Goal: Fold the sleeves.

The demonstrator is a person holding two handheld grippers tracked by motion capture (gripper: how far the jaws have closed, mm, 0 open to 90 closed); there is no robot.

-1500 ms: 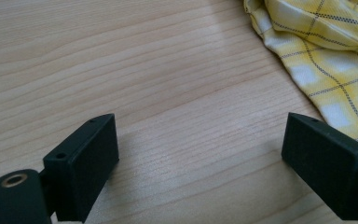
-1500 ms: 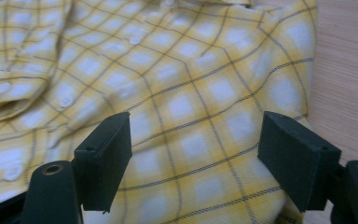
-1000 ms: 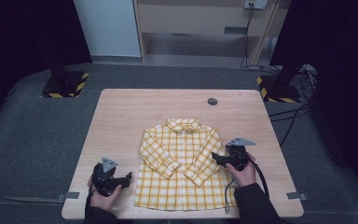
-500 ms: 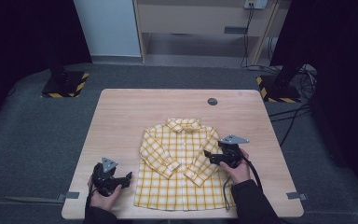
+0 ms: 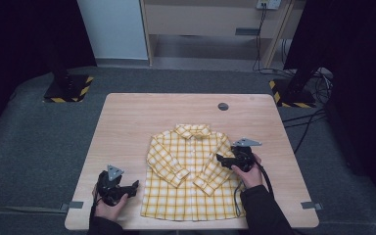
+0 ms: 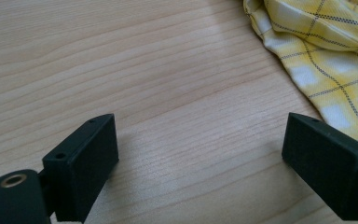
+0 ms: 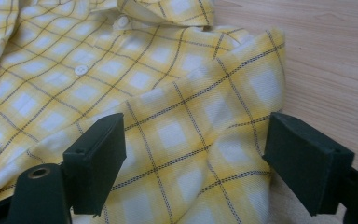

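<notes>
A yellow plaid shirt lies flat, front up, on the wooden table, both sleeves folded in across its chest. My right gripper hovers over the shirt's right shoulder. In the right gripper view its jaws stand open on either side of the folded sleeve, with the pads clear of the cloth. My left gripper rests near the front left of the table. Its open jaws span bare wood, with the shirt's edge just beyond the right jaw.
A small dark round grommet sits in the table's far right part. Two stands with yellow-black striped bases flank the far corners on the grey floor. Cables trail at the right.
My right gripper has shifted slightly left and farther over the shirt's right sleeve. The left gripper and the shirt have stayed where they were.
</notes>
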